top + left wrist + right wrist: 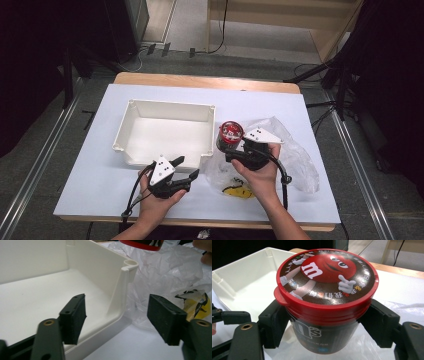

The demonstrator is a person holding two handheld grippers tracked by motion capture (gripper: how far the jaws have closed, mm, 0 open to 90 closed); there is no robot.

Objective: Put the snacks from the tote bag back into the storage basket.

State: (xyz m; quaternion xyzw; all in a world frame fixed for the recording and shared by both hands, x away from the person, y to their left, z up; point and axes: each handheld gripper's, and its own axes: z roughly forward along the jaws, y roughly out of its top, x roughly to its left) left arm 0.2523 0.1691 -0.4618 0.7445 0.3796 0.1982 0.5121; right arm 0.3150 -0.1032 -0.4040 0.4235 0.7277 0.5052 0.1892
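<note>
Black pads of the right gripper (323,327) were clamped on the M&M's tub (325,300), one each side of the body just under the red lid. Tub was held upright, lifted above the plastic bag (295,150), just right of the white bin (167,132). Judging by looks: rigid plastic wall, smooth & a bit slick, prob light to medium w/ candy inside; the rim lip above the pads should stop it sliding down. Best hold looked like where it was, on the body below the lid, not the lid itself, which could pop. Left gripper (120,320) sat nearer the person, jaws apart w/ nothing between, aimed at the bin's near corner. Yellow-black packet (239,190) lay in the bag. Beyond, bin empty, white tabletop (115,100) behind.
</note>
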